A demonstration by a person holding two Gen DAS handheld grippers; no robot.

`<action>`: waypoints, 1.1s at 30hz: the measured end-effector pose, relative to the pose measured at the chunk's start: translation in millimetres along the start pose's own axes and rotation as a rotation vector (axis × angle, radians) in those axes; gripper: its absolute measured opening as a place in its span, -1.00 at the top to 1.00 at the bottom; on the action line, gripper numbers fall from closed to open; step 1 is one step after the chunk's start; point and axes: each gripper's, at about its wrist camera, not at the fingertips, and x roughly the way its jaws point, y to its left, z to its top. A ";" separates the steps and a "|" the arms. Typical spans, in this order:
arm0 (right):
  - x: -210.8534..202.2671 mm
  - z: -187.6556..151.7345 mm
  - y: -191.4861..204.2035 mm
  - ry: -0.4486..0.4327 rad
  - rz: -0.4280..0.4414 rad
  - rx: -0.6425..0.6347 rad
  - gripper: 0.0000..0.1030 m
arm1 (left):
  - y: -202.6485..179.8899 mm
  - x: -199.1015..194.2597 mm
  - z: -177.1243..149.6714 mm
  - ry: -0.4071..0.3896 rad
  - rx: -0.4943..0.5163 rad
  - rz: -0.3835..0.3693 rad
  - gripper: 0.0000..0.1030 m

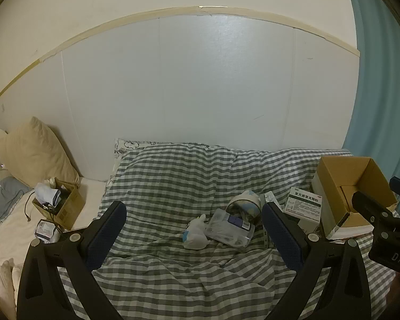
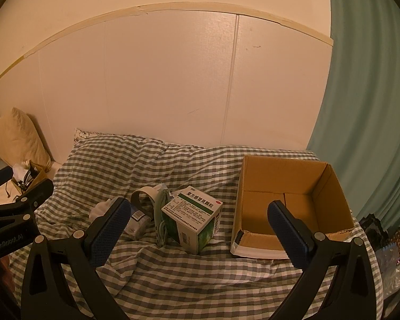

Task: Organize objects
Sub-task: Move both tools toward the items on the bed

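Right wrist view showed the medicine box [image 2: 193,218] on the checked quilt [image 2: 173,280], just left of the empty cardboard box [image 2: 330,186] and touching a coiled white cable [image 2: 161,213]. It looked light, stiff and crushable, best pinched across two opposite flat sides. The right gripper [image 2: 197,229] and left gripper [image 1: 194,236] both hung released, jaws wide, holding nothing.
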 end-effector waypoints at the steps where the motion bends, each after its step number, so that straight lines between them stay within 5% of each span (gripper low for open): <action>1: 0.0 -0.3 -0.9 -0.001 0.001 0.001 -0.99 | 0.6 -0.4 -0.6 -0.001 0.000 0.000 -1.00; 33: 0.7 -0.9 2.2 0.012 0.004 -0.004 -0.99 | 3.9 2.9 -3.4 0.010 -0.005 -0.008 -1.00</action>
